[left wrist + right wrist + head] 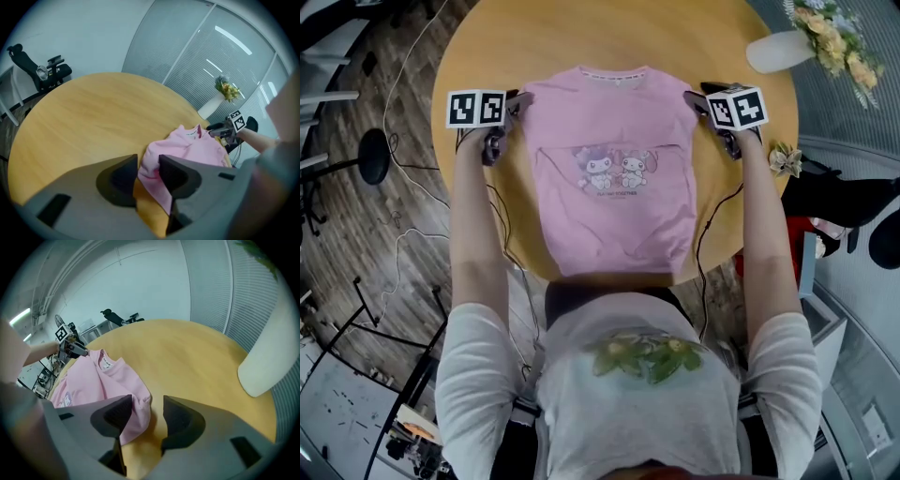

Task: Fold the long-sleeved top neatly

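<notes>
Round wooden table (pixel 487 56) in an office, a glass wall with blinds (pixel 225 51) at the far side and an office chair (pixel 40 70) off to the left, and there the pink long-sleeved top (pixel 609 206) lay flat in the middle of it. Collar at the far end, hem right down at the near edge by the person's body, cartoon print (pixel 617 169) facing up. Both arms were stretched out, one to each shoulder of the garment. The left gripper (pixel 149 164) sat at the left shoulder corner with its jaws apart: a bunched fold of pink cloth lay in the gap, brushing the right-hand jaw, but nothing clamped on it, so that was let go. Over on the other side, the right gripper (pixel 147 406) stood wider still, jaws well apart at the right shoulder corner, the crumpled edge of the cloth lying against its left jaw and bare wood showing across the rest of the gap. Released too. A white vase (pixel 778 49) of flowers (pixel 834 33) lay at the far right rim of the table, well apart from the top.
</notes>
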The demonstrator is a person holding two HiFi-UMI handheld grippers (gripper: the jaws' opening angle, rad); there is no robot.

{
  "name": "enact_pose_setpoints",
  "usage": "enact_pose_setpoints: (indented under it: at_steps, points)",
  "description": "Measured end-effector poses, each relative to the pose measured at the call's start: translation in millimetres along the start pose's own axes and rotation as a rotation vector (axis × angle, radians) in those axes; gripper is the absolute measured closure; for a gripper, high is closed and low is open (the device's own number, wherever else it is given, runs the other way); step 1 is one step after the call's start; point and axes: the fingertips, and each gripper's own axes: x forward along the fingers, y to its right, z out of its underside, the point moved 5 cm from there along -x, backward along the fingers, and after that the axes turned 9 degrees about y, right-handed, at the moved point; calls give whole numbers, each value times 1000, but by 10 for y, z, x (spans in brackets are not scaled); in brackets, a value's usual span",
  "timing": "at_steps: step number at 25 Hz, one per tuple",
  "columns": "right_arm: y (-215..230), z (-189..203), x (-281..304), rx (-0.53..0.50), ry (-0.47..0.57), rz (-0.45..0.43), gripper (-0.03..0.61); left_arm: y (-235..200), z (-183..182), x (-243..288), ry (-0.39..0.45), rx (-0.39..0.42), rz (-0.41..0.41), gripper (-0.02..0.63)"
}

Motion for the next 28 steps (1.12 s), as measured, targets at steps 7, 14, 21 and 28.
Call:
enact_pose_setpoints:
  at_steps: [7, 14, 21, 28]
  points:
    - [-106, -27, -18, -22, 22, -62, 530, 55, 22, -78, 36, 13, 13, 566]
    - [-141, -216, -249, -56, 122, -18, 535, 180, -166, -279, 130, 50, -17, 571]
    - [-242, -403, -602, -111, 229, 45, 537, 416, -329, -557, 254, 95, -30, 571]
    - [-611, -141, -1274, -156, 405, 59, 537, 923, -16, -1065, 410, 231, -37, 571]
